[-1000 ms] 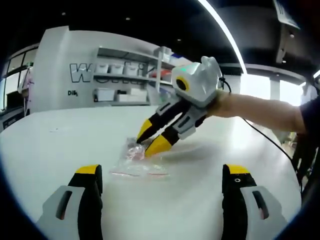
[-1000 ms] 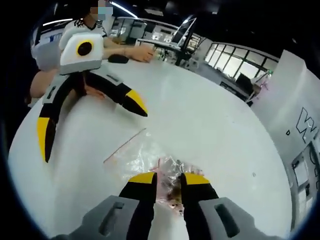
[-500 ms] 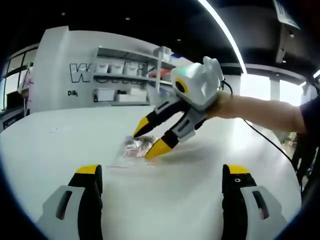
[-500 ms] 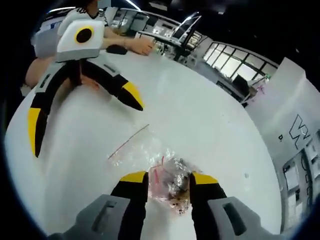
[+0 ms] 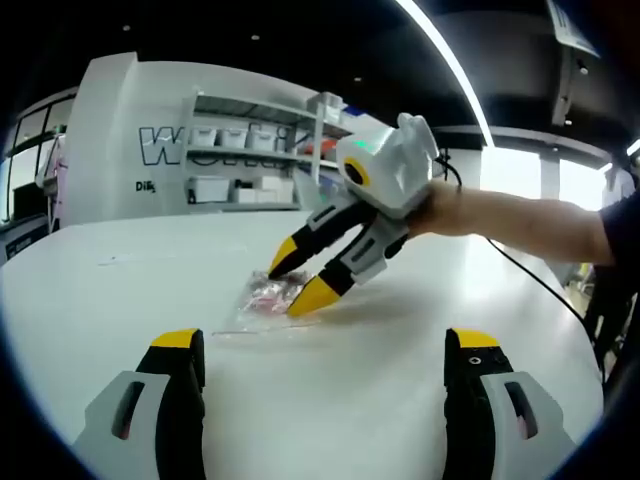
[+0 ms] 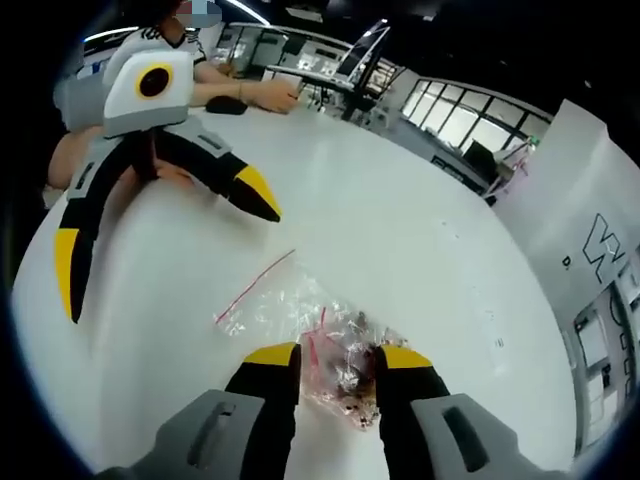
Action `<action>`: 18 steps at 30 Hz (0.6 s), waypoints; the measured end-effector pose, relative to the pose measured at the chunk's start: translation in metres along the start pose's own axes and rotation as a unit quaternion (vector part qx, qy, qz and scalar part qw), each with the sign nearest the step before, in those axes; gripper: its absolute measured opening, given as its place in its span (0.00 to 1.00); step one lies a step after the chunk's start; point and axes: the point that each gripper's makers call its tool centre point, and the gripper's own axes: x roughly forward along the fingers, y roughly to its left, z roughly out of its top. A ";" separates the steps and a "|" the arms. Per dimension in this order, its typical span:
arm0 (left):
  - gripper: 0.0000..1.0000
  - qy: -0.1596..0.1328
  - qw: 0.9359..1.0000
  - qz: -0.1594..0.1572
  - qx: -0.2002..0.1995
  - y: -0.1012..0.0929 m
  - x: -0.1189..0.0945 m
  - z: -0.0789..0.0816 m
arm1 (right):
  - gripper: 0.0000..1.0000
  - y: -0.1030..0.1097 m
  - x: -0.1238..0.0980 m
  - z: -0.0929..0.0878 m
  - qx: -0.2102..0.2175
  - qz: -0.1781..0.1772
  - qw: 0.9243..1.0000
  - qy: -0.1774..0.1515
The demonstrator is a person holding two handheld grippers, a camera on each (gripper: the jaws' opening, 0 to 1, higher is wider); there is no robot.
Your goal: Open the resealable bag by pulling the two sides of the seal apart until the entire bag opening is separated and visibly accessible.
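Office/showroom: shelves (image 5: 255,150) w/ bins (logo wall (image 5: 120,120))

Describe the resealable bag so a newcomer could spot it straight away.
Start at the big white round table. Near its middle, between the yellow tips of the right tongs, lies the resealable bag: small, clear, crinkled plastic with dark bits bunched inside. A thin red seal line along its far edge sets it apart on the plain white top.

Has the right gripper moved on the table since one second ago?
Yes. In the left gripper view the right gripper has lifted slightly and shifted toward the shelf side of the bag, with jaws now apart.
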 end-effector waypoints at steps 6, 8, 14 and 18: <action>0.98 0.002 1.000 0.001 0.001 0.000 0.000 -0.001 | 0.20 -0.002 0.000 -0.002 0.018 -0.001 1.000 -0.005; 0.99 0.001 1.000 0.001 0.001 0.000 0.000 -0.001 | 0.18 -0.003 0.000 -0.002 0.023 -0.003 1.000 -0.006; 0.98 0.001 1.000 0.001 0.001 -0.001 -0.001 -0.001 | 0.12 -0.003 -0.003 -0.002 0.047 -0.006 0.999 -0.017; 0.98 0.002 1.000 0.002 0.001 0.000 -0.001 -0.001 | 0.09 -0.003 -0.004 -0.002 0.064 -0.009 0.998 -0.023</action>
